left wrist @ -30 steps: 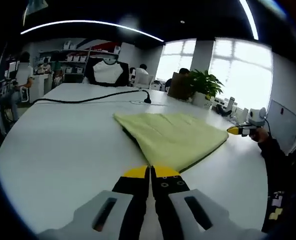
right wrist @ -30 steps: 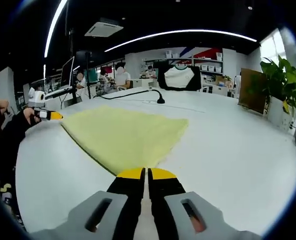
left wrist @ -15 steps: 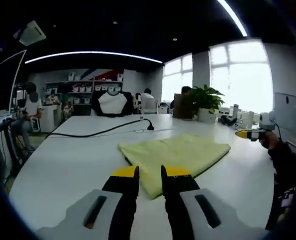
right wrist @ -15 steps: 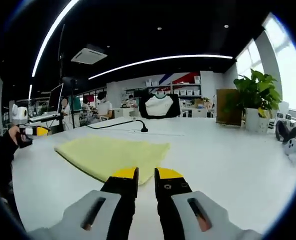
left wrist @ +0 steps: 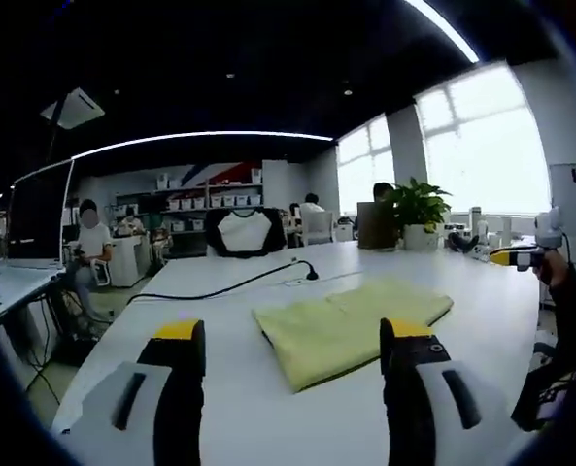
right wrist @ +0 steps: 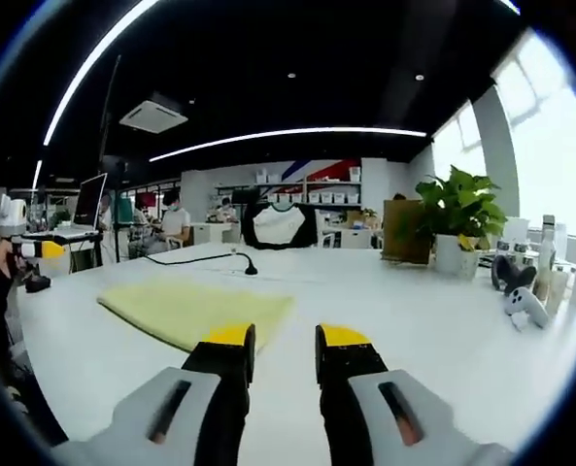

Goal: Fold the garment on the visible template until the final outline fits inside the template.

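1. The left tool [left wrist: 292,335] stands wide open above the white counter [left wrist: 171,320], holding nothing.
2. The right tool [right wrist: 276,338] is parted only a little, also empty.
3. The folded yellow garment [left wrist: 351,320] lies flat on the counter (at 12 o'clock ahead of both tools), a black cable [left wrist: 220,286] beyond it.

An open office with bright windows [left wrist: 467,146], a curved ceiling light [right wrist: 288,136], and shelving [left wrist: 210,199] (contents perhaps boxes).
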The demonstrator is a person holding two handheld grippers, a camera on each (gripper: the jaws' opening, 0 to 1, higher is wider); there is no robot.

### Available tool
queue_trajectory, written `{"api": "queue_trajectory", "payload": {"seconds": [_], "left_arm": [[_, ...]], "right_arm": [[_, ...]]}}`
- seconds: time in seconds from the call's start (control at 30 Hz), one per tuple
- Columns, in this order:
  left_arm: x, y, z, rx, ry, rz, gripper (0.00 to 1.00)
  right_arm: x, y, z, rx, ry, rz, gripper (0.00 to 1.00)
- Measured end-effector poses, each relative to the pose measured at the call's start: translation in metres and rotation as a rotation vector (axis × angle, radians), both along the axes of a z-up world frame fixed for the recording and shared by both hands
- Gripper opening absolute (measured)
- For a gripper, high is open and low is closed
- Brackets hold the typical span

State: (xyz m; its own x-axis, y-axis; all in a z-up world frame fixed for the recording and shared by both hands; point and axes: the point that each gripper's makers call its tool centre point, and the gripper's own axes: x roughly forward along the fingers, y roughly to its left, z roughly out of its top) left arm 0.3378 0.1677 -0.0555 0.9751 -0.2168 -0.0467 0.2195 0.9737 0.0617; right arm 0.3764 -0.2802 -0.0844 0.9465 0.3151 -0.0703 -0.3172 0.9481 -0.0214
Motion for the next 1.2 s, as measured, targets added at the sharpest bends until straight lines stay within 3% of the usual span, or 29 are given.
{"api": "queue_trajectory", "payload": {"seconds": [0.17, 0.2, 0.23, 0.3, 0.43, 0.6, 0.73, 0.83, 1.2], "left_arm": [[-0.014, 0.007, 0.004, 0.015, 0.011, 0.042, 0.95], [-0.016, 0.011, 0.005, -0.008, 0.018, 0.066, 0.97], [-0.020, 0.020, 0.005, -0.017, 0.019, 0.121, 0.99], [-0.026, 0.027, 0.004, 0.002, 0.038, 0.157, 1.00], [-0.041, 0.033, 0.012, 0.012, 0.017, 0.176, 1.00], [-0.050, 0.045, 0.021, 0.042, 0.007, 0.219, 1.00], [-0.054, 0.055, 0.023, 0.061, 0.011, 0.244, 1.00], [-0.057, 0.060, 0.016, 0.070, 0.054, 0.242, 1.00], [-0.074, 0.067, 0.032, 0.046, 0.005, 0.260, 1.00]], "right_arm": [[-0.014, -0.011, 0.012, 0.012, -0.018, -0.012, 0.39], [-0.015, -0.016, 0.019, 0.030, -0.055, -0.043, 0.39], [-0.017, -0.022, 0.025, -0.004, -0.088, -0.073, 0.40], [-0.021, -0.025, 0.024, -0.044, -0.062, -0.091, 0.49], [-0.028, -0.032, 0.027, 0.004, -0.061, -0.096, 0.65], [-0.032, -0.053, 0.026, -0.005, -0.050, -0.169, 0.89], [-0.038, -0.064, 0.033, 0.012, -0.068, -0.197, 0.99], [-0.041, -0.066, 0.039, 0.000, -0.089, -0.215, 0.99], [-0.056, -0.066, 0.057, 0.004, -0.115, -0.214, 0.99]]}}
